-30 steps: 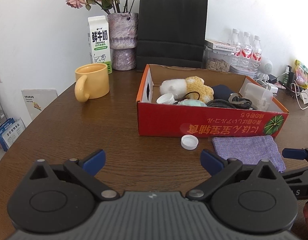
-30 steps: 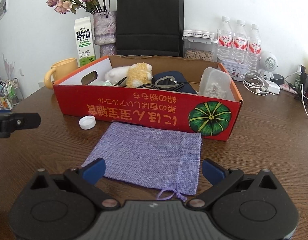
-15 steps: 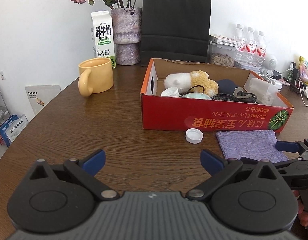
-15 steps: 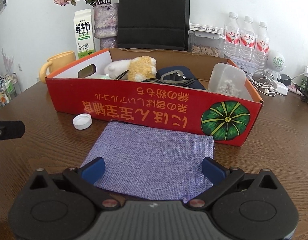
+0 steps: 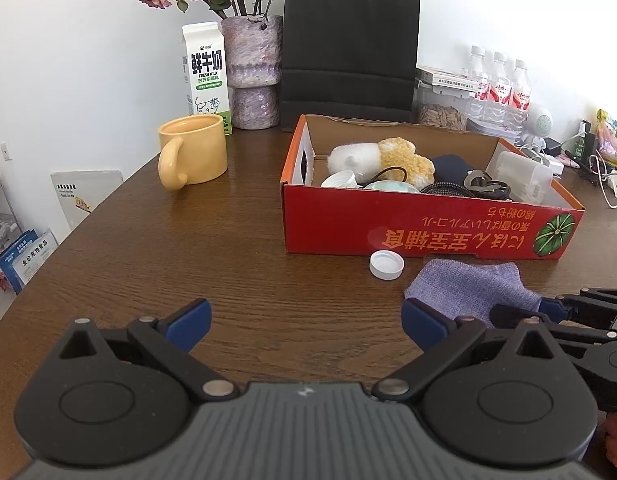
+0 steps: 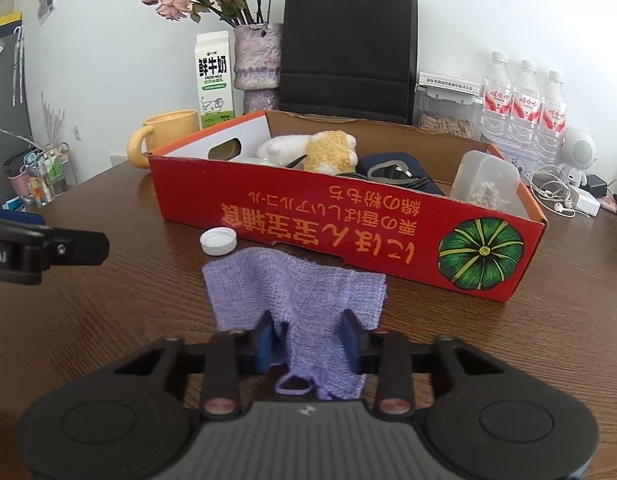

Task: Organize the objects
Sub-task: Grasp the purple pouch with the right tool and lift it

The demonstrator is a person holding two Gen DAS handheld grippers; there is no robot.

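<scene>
Closing my right tongs [image 6: 308, 338] on the pouch [image 6: 296, 284] | pads pinching it | cap [image 6: 218, 241] at 11 o'clock | left tongs [image 5: 306, 320] wide over tabletop [image 5: 228, 264]

Lower edge of lilac pouch [image 6: 296, 292] tucked behind right gripper [image 6: 308, 340] body; box [image 5: 428, 228] front wall hiding most of contents beneath plush toy [image 5: 388, 158]; small print on milk carton [image 6: 213, 80] too fine to read; paper bag [image 5: 350, 40] handles cut by top edge.
</scene>
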